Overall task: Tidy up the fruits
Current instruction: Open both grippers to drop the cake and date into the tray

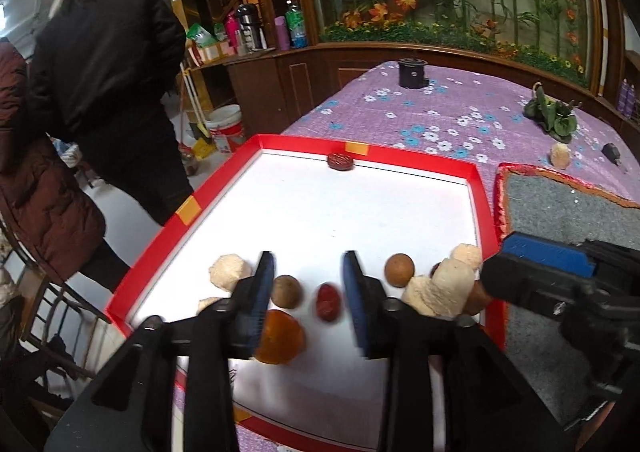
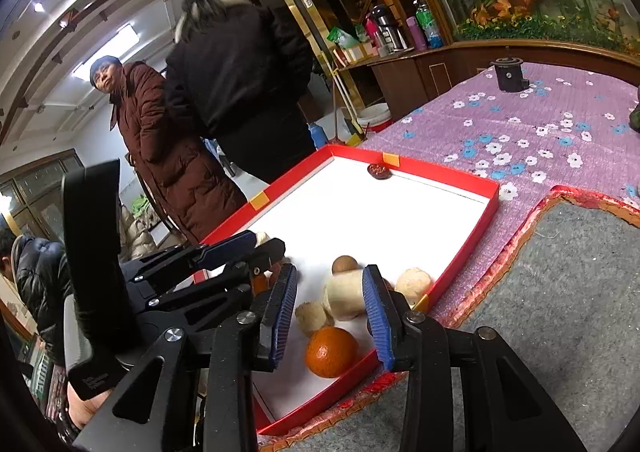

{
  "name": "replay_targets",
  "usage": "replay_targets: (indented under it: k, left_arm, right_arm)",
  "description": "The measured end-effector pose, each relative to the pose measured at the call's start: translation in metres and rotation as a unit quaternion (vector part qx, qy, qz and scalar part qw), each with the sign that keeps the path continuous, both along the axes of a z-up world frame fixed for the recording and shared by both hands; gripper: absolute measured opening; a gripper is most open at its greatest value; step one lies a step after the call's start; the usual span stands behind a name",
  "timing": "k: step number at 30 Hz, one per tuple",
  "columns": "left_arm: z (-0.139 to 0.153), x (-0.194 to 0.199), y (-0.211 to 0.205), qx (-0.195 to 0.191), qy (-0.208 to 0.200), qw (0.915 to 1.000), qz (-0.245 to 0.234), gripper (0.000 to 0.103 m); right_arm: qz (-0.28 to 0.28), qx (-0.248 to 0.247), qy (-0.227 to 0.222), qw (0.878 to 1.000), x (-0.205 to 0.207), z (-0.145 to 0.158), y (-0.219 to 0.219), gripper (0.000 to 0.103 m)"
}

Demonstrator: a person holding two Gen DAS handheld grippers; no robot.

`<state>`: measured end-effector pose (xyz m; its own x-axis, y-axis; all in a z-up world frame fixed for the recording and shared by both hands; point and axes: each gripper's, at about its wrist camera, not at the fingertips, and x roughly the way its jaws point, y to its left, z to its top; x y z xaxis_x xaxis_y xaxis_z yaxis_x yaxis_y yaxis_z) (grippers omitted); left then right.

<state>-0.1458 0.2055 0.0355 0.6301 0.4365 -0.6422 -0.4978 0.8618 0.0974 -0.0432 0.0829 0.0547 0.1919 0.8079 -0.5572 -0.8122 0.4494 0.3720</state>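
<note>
A red tray [image 1: 478,188] with a white floor holds the fruits. My left gripper [image 1: 309,286] stands open over its near end. Loose between its fingers lie a brown round fruit [image 1: 286,291], a red date [image 1: 329,302] and an orange [image 1: 278,338]. My right gripper [image 2: 331,308] is open too, low at the tray's near right corner. A pale cylindrical piece [image 2: 346,294], a pale lump [image 2: 314,316] and an orange [image 2: 331,352] lie between its fingers, unpressed. Another dark date [image 1: 340,161] rests at the far rim. A second brown fruit [image 1: 399,270] and more pale lumps [image 1: 229,272] lie nearby.
The tray sits on a purple floral tablecloth [image 1: 440,112]. A grey mat with red fringe [image 2: 560,272] lies right of it. Further back are a black cylinder [image 1: 413,73], a green ornament [image 1: 554,116] and a stray pale lump [image 1: 560,155]. Two persons [image 2: 224,92] stand left of the table.
</note>
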Motion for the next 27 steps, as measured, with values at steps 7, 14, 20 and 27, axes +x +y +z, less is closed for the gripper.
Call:
replay_targets:
  k: [7, 14, 20, 27]
  left_arm:
    - [0.012, -0.007, -0.002, 0.029, -0.019, 0.9991, 0.026, 0.083]
    - [0.017, -0.005, -0.004, 0.035, -0.012, 0.9986, 0.039, 0.084]
    - [0.022, -0.007, -0.005, 0.043, -0.016, 0.9977, 0.050, 0.085]
    - [0.030, -0.009, -0.013, 0.029, -0.030, 0.9989, 0.022, 0.085]
  right_arm:
    - [-0.027, 0.015, -0.008, 0.999, 0.004, 0.008, -0.010, 0.046]
    - [-0.054, 0.017, -0.045, 0.997, -0.003, 0.016, -0.016, 0.057]
    - [-0.069, 0.025, -0.078, 0.994, -0.010, 0.025, -0.022, 0.068]
    - [-0.113, 0.034, -0.112, 0.987, -0.011, 0.036, -0.035, 0.073]
